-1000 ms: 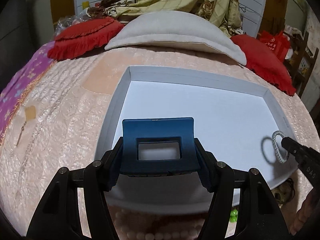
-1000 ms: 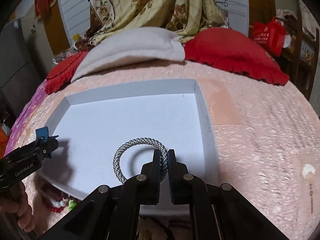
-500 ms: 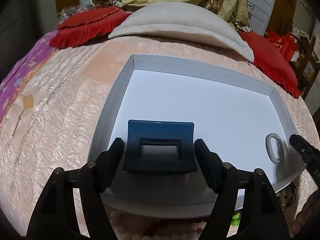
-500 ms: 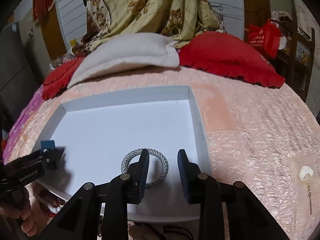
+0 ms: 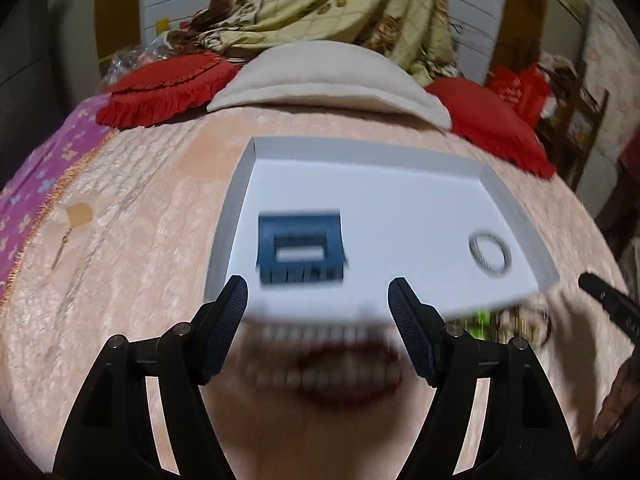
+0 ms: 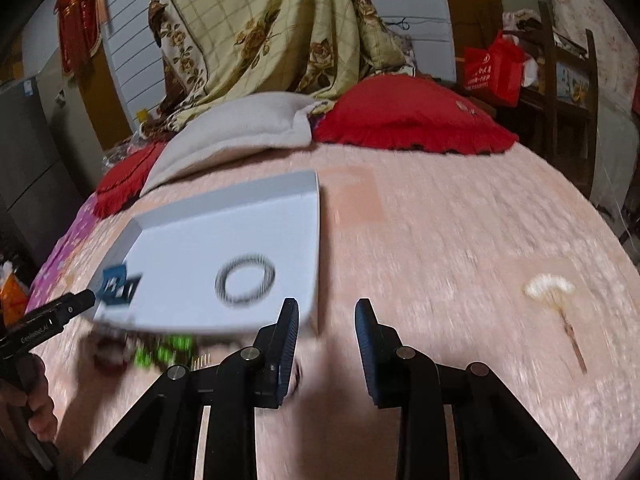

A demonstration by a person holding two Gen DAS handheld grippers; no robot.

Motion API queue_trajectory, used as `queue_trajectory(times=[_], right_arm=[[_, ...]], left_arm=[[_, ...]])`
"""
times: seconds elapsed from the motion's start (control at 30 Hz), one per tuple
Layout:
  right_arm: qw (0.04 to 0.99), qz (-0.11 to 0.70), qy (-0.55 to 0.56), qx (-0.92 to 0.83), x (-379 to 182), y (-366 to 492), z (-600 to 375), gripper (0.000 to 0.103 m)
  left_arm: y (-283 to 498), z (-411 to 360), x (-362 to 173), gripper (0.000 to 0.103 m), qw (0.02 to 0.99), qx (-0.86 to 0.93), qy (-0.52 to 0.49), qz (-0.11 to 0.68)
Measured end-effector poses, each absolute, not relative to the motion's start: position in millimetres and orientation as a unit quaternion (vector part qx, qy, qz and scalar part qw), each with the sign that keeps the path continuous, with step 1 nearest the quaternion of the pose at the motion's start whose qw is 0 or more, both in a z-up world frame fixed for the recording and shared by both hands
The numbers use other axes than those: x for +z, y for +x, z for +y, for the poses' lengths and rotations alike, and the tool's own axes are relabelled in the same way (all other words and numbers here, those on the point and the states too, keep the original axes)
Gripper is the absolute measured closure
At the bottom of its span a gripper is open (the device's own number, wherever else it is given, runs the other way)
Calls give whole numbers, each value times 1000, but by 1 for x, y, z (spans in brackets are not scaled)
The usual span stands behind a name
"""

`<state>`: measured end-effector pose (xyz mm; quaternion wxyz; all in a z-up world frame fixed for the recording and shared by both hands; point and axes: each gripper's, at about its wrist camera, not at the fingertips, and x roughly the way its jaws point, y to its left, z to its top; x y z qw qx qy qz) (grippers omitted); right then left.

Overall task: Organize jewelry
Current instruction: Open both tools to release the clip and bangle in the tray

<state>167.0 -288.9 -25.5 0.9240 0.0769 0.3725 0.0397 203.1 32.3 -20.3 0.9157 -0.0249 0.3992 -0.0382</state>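
While the blue hair clip [image 5: 300, 250] and braided ring [image 5: 490, 254] already lie in the white tray [image 5: 360, 152], both hand-held grippers, left [image 5: 318, 300] and right [image 6: 326, 312], stand open and empty; beads [image 5: 320, 376] on the bed remain

Both grippers — left gripper [image 5: 318, 300], right gripper [image 6: 327, 322] — agape, empty

Home bedroom, pink quilted bedspread [image 6: 460, 240], red frilled cushions [image 5: 168, 88], grey pillow [image 5: 328, 80], floral blanket [image 6: 272, 32]
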Motion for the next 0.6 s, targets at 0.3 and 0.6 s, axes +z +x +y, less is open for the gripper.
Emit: queue_trajectory(times=[0.3, 0.6], right_arm=[[903, 396, 75, 148, -46, 163, -262, 81], [887, 435, 52, 146, -64, 175, -243, 100]], left_arm=[[160, 43, -30, 30, 913, -23, -19, 408], [167, 49, -35, 30, 906, -29, -40, 421]])
